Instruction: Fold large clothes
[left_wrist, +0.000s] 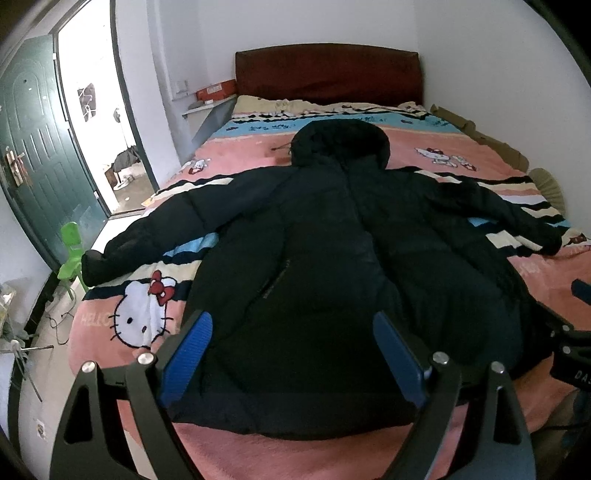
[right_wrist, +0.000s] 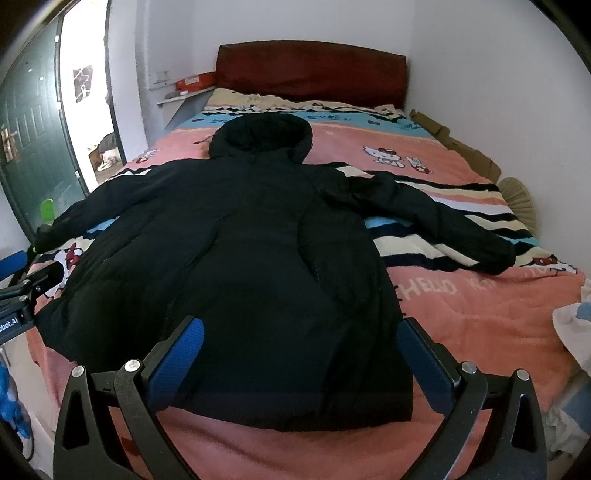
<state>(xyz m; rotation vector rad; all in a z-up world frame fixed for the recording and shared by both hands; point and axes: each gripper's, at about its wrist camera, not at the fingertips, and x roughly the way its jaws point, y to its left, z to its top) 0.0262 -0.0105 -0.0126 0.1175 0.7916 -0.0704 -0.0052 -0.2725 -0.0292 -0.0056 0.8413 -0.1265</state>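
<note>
Coat (left_wrist: 332, 258), black, padded, hooded, lies spread flat on the bed, front up judging by the centre seam & pockets, hem toward the cameras, hood (left_wrist: 340, 142) toward the dark red headboard (left_wrist: 328, 70). Nothing folded yet, by the look of it.

Blanket (left_wrist: 461, 147) under the coat: pink w/ stripes & cartoon cats, covers the whole bed, so the coat has room either side.

Coat's sleeves stick out both ways: one sleeve (left_wrist: 155, 232) on the door side of the coat, cuff right at the bed edge; other sleeve (right_wrist: 443, 225) on the wall side, cuff well inside the blanket.

L gripper (left_wrist: 291, 354) hovers just short of the coat hem, jaws wide apart, holding nothing. R gripper (right_wrist: 303, 358) same: wide, nothing held, over the hem nearer the coat's wall side.

Risks, my guess:
- Padding is thick & slick-looking; a shallow pinch prob slips out or lifts only the top layer, so the fold comes out lopsided.
- Door-side cuff sits at the bed edge; dragging the coat that way could tip the sleeve off the bed.
- Pinching too deep may catch blanket w/ the coat & pull it along.
- Black on black: seams & edges hard to see, easy to misjudge the fold line.
</note>
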